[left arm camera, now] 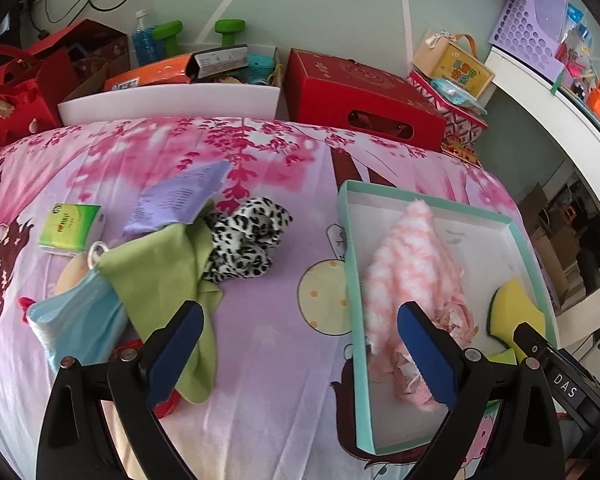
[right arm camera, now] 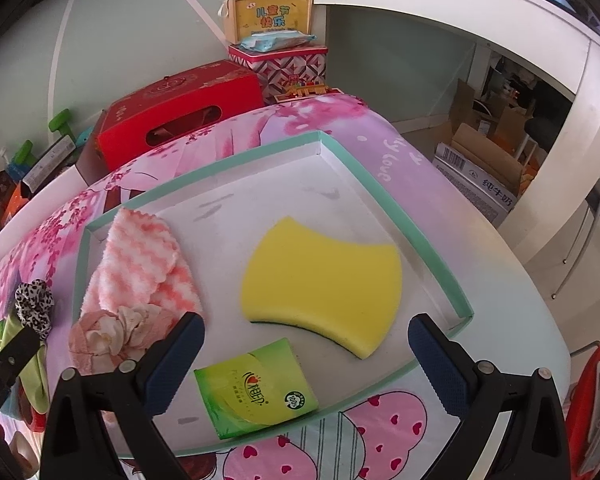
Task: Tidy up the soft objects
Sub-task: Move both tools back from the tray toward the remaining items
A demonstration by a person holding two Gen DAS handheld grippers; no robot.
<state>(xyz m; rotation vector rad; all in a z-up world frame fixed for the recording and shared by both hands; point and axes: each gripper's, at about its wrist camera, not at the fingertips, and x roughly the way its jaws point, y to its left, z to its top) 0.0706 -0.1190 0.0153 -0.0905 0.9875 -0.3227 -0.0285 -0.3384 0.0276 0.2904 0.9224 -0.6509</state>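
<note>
Green cloth (left arm camera: 168,276) hides most of the blue mask (left arm camera: 80,320).

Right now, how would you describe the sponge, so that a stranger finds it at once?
Find the shallow box with the mint-green rim on the pink bedsheet. Inside lies the sponge: yellow, smooth and wavy-edged, unlike the fluffy pink-and-white cloth beside it.

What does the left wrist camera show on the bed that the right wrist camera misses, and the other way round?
Only the left wrist view shows the blue face mask, the purple packet and a tissue pack on the bedsheet. Only the right wrist view shows the tissue pack inside the tray. Both show the teal-rimmed tray, pink towel, yellow sponge, green cloth, leopard-print scrunchie and open, empty fingers.
</note>
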